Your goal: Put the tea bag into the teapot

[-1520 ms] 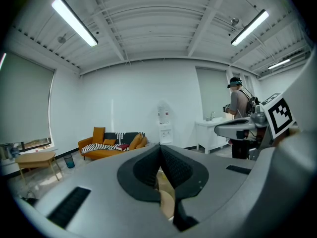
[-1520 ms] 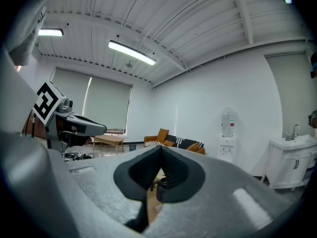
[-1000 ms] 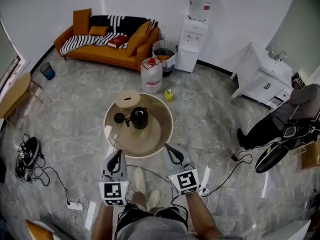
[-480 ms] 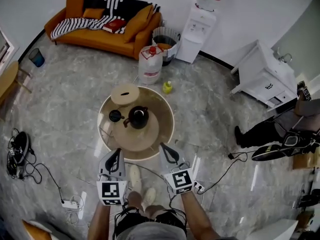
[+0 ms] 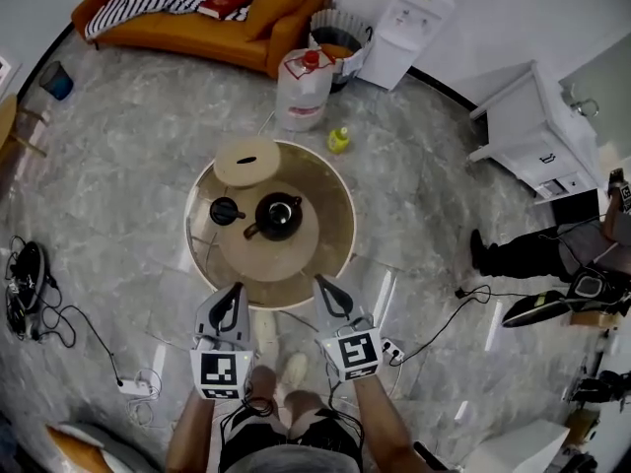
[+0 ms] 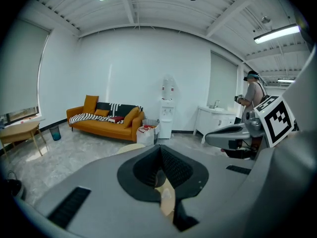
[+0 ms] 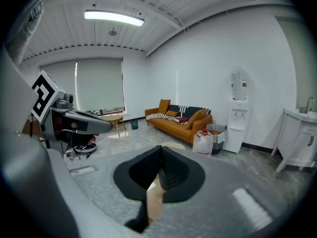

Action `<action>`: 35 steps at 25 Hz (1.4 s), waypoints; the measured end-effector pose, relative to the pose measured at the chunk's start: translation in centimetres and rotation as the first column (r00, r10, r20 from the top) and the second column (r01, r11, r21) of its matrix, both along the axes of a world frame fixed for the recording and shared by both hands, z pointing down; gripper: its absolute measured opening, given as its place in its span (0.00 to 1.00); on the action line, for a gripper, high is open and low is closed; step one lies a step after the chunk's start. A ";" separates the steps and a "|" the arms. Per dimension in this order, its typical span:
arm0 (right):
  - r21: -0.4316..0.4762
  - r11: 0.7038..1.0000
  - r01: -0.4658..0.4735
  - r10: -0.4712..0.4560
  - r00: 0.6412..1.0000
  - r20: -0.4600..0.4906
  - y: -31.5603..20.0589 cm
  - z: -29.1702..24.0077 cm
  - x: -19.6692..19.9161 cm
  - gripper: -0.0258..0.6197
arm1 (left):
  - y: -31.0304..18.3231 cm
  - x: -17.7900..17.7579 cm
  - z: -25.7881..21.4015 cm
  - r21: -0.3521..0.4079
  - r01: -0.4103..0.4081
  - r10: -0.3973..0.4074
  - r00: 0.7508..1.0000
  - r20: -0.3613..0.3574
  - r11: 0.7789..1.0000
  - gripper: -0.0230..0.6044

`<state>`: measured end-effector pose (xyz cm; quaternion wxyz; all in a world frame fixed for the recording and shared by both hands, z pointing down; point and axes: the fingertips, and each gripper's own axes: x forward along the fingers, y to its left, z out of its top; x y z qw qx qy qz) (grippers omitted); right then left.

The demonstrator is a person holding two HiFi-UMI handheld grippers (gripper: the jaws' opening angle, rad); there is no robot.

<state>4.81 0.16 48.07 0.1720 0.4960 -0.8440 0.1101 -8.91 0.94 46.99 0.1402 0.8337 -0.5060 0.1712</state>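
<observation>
A black teapot [image 5: 277,215] stands without its lid near the middle of a round table [image 5: 335,249]. Its black lid [image 5: 226,210] lies just left of it. I cannot make out a tea bag anywhere. My left gripper [image 5: 234,291] and right gripper [image 5: 320,286] are held side by side just short of the table's near edge, tips pointing at it. Both are shut with nothing between the jaws. In the left gripper view the left gripper [image 6: 159,148] hides the table; in the right gripper view the right gripper [image 7: 161,150] does the same.
A pale round wooden disc [image 5: 246,161] sits at the table's far edge. Beyond are a water jug [image 5: 301,89], a small yellow bottle [image 5: 338,140], an orange sofa [image 5: 187,23] and a water dispenser [image 5: 412,23]. A seated person's legs [image 5: 523,254] and cables [image 5: 439,328] lie right.
The table and teapot have drawn nearer and look larger, while the sofa has slid toward the top edge. Both grippers have moved on toward the table's near edge, still shut.
</observation>
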 end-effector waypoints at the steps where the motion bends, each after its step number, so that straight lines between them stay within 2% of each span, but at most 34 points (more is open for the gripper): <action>1: -0.010 1.000 0.001 -0.001 1.000 -0.003 -0.5 1.0 -0.1 0.04 | -0.5 -0.1 1.0 -0.010 -0.002 0.002 1.000 0.004 1.000 0.06; 14: -0.149 0.989 0.011 -0.015 1.000 -0.024 -3.6 16.4 -1.1 0.04 | -4.3 -1.3 15.3 -0.122 -0.003 0.004 1.000 0.009 0.993 0.06; 18: -0.174 0.985 0.014 -0.019 0.999 -0.026 -3.9 20.8 -1.6 0.04 | -4.5 -1.6 19.3 -0.183 0.035 -0.039 0.999 -0.019 0.982 0.06; 22: -0.191 0.981 0.015 -0.021 0.999 -0.027 -4.5 24.9 -1.8 0.04 | -4.8 -1.9 23.1 -0.172 0.013 -0.012 1.000 0.004 0.985 0.06; 25: -0.189 0.982 0.026 -0.033 0.999 -0.031 -4.9 27.2 -2.0 0.04 | -4.8 -2.0 25.2 -0.228 0.058 -0.065 0.998 -0.024 0.972 0.06; 34: -0.282 0.959 0.022 -0.029 0.999 -0.020 -6.3 33.0 -2.4 0.04 | -5.1 -1.3 28.0 -0.244 0.038 -0.045 0.999 -0.025 0.969 0.06; 35: -0.293 0.956 0.023 -0.031 0.999 -0.019 -6.5 33.7 -2.5 0.08 | -5.3 -1.3 28.0 -0.252 0.045 -0.055 0.998 -0.032 0.967 0.06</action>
